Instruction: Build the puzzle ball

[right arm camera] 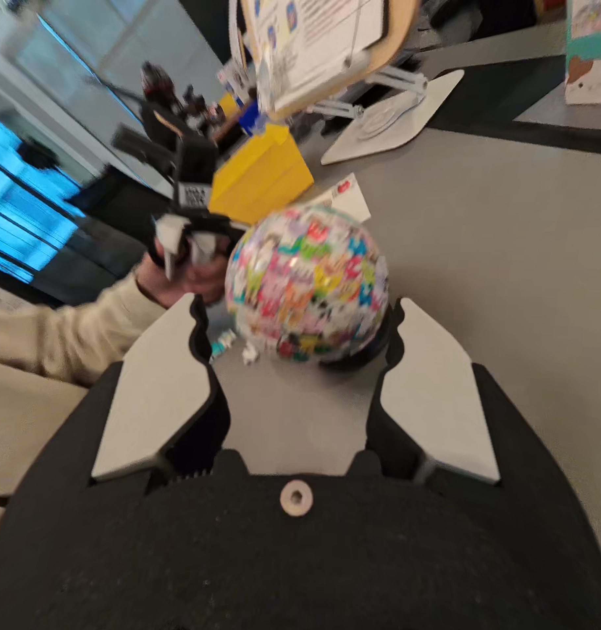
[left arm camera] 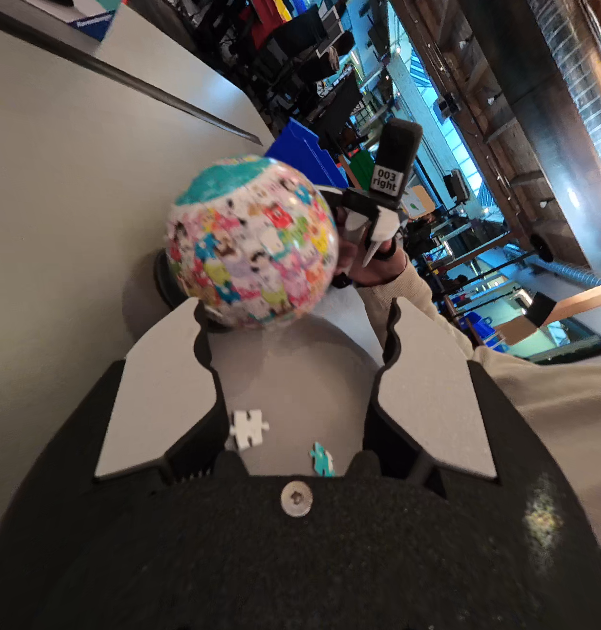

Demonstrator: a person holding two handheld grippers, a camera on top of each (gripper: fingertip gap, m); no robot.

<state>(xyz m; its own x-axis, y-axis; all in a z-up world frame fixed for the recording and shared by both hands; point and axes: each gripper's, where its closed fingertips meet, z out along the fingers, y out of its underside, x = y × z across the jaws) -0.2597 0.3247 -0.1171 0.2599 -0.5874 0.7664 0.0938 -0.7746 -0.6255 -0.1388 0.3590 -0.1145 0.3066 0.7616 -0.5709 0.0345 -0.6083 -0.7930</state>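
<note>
**Both tongs spread wide, ball on its stand between them**

Your left tongs (left arm camera: 294, 317) are released, the jaws spread wide with nothing between them. The ball (left arm camera: 252, 242) sits at 11 o'clock from their tips, just beyond the left finger (left arm camera: 162, 385), whose tip overlaps the ball's lower edge in the view; you cannot tell whether they touch. Two loose pieces lie on the table (left arm camera: 53, 221) between the fingers, close to the tongs' body: a white piece (left arm camera: 247, 429) at 7 o'clock and a teal piece (left arm camera: 322, 458) at 5 o'clock.

Your right tongs (right arm camera: 296, 315) are likewise released and empty. From them the ball (right arm camera: 307, 286) is at 12 o'clock, just past the tips and nearer the right finger (right arm camera: 435, 385). It rests on a dark stand (right arm camera: 363, 358) on the grey table (right arm camera: 479, 238). The ball is many-coloured, with a teal cap at its top in the left wrist view.

Each view shows the other tongs beyond the ball, held in your hand (right arm camera: 190, 279) with a beige sleeve (right arm camera: 70, 327). A yellow bin (right arm camera: 261, 174) stands at 11 o'clock behind the ball in the right wrist view, with a white card (right arm camera: 346, 197) beside it. Both views are blurred.
</note>
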